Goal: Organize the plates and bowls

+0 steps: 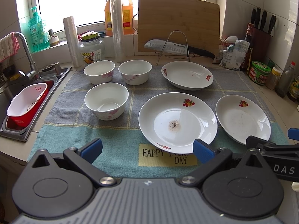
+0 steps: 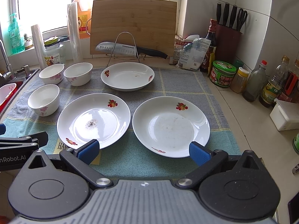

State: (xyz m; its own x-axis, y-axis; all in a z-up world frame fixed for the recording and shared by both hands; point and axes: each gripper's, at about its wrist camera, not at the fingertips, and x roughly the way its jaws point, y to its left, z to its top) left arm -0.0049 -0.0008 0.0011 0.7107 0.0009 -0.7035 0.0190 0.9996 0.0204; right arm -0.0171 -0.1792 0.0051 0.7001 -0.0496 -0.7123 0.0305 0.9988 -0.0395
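Meanwhile, three empty bowls [image 1: 106,100] and three plates [image 2: 170,126], two holding crumbs, are sitting apart on the table's cloth [image 1: 119,141], as the left gripper [image 1: 147,147] and right gripper [image 2: 143,150] are hovering at its near edge, jaws open, gripping nothing.

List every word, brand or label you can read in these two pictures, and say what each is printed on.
"HAPPY ... DAY": yellow patch on the mat; middle word hidden by a plate.
"SUPOR": knife blade.
"DAS": right gripper body.
"nRobot.AI": left gripper body, start cut off.
Labels on bottles, jars and bags: too small to read.
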